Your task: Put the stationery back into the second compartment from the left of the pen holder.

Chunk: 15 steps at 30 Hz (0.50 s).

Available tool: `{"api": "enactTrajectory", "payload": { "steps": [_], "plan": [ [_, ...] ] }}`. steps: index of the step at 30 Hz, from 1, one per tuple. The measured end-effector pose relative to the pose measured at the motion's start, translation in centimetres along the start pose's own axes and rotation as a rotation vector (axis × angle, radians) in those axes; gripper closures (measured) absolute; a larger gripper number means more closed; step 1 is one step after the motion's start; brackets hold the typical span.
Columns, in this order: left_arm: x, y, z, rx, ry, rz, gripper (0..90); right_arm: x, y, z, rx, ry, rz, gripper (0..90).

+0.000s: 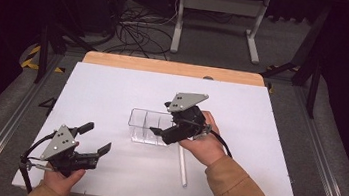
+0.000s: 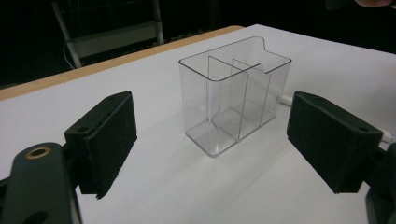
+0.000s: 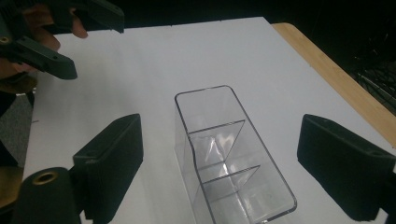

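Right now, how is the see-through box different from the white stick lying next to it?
The see-through box stands upright on the table, while the white stick lies flat. The box is clear, wide and split into compartments; the stick is solid white, thin and long. The right gripper hovers at the box's end with its fingers spread, whereas the stick lies beside the person's right hand, untouched. Both rest on the same white tabletop, and neither is gripped.

Clear plastic organizer (image 1: 149,126), three compartments, upright, empty, mid-table; white tube (image 1: 183,165) flat beside it.
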<state>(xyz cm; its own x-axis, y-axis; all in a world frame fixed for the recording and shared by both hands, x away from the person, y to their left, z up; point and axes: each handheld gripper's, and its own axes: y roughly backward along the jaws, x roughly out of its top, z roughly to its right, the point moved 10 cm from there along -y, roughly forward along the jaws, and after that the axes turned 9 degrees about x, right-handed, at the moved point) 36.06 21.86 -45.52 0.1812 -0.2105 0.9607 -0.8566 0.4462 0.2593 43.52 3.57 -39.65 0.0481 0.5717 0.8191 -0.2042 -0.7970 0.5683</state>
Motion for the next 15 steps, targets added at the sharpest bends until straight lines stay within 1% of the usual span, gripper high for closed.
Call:
{"api": "enactTrajectory", "payload": {
  "steps": [2, 4, 5, 8, 11, 13, 15],
  "plan": [
    [-0.1, -0.1, 0.0, 0.003, -0.006, -0.001, 16.8, 0.1, 0.4, 0.0, 0.003, -0.006, 0.021, 11.6],
    [-0.2, 0.0, 0.0, 0.002, 0.001, -0.005, 16.8, 0.1, 0.7, 0.0, 0.013, -0.007, 0.037, 9.8],
    [-0.2, 0.1, 0.0, 0.001, -0.005, -0.002, 16.8, 0.1, 0.8, -0.1, 0.016, -0.007, 0.043, 9.3],
    [-0.2, 0.1, 0.0, -0.001, -0.002, -0.005, 16.9, 0.2, 1.3, -0.4, 0.017, 0.001, 0.063, 8.2],
    [-0.3, 0.1, 0.1, -0.002, 0.013, -0.002, 16.8, 0.5, 2.0, -1.0, 0.016, 0.019, 0.107, 6.6],
    [-0.2, 0.1, 0.0, 0.001, 0.004, 0.002, 16.8, 0.6, 2.4, -1.2, 0.022, 0.019, 0.130, 6.4],
    [-0.3, 0.1, 0.1, -0.003, 0.011, -0.004, 16.8, 0.5, 2.8, -1.2, 0.026, 0.019, 0.137, 6.5]
  ]
}}
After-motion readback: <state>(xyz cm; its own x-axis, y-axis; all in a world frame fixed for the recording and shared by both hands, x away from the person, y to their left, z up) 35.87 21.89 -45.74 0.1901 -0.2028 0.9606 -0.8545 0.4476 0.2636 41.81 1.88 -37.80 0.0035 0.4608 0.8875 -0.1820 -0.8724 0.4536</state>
